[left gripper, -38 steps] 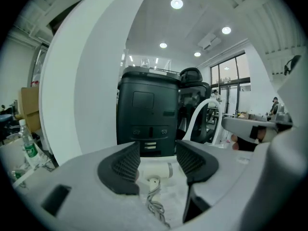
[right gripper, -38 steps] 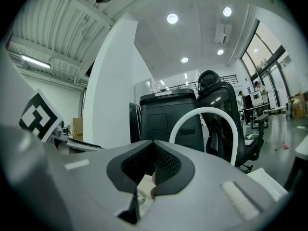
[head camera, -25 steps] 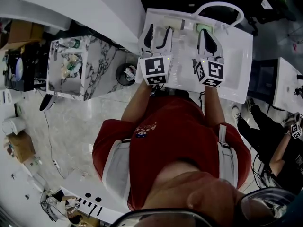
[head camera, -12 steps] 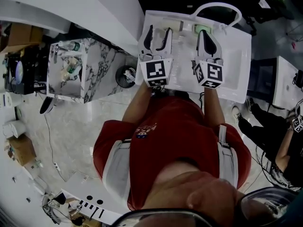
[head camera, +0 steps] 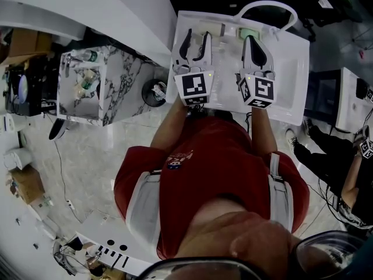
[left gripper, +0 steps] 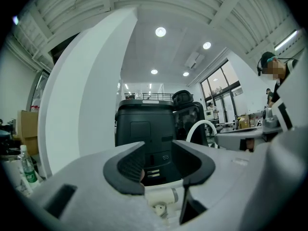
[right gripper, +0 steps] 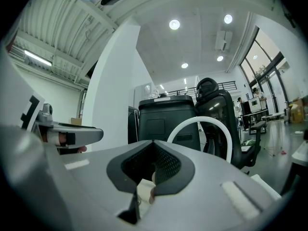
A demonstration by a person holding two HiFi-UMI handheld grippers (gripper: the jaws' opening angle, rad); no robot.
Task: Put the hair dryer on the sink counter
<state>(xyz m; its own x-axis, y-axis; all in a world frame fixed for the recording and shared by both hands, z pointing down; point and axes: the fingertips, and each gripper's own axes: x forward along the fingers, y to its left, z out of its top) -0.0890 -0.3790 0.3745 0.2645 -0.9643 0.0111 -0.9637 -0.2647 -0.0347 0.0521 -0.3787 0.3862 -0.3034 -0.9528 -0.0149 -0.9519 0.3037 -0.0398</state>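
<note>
Apparently mid-grasp over the sink counter [head camera: 294,80]: the left gripper [head camera: 196,38] jaws, spread, were just closing round the white hair dryer [left gripper: 162,197]; the right gripper [head camera: 252,41] jaws sat pressed together. Next called for a firm pinch.

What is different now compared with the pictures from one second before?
The left hand-held gripper has just been closing its jaws a little; they are still apart, gripping nothing. The right hand-held gripper, shut, and the white sink counter stayed as they were.
</note>
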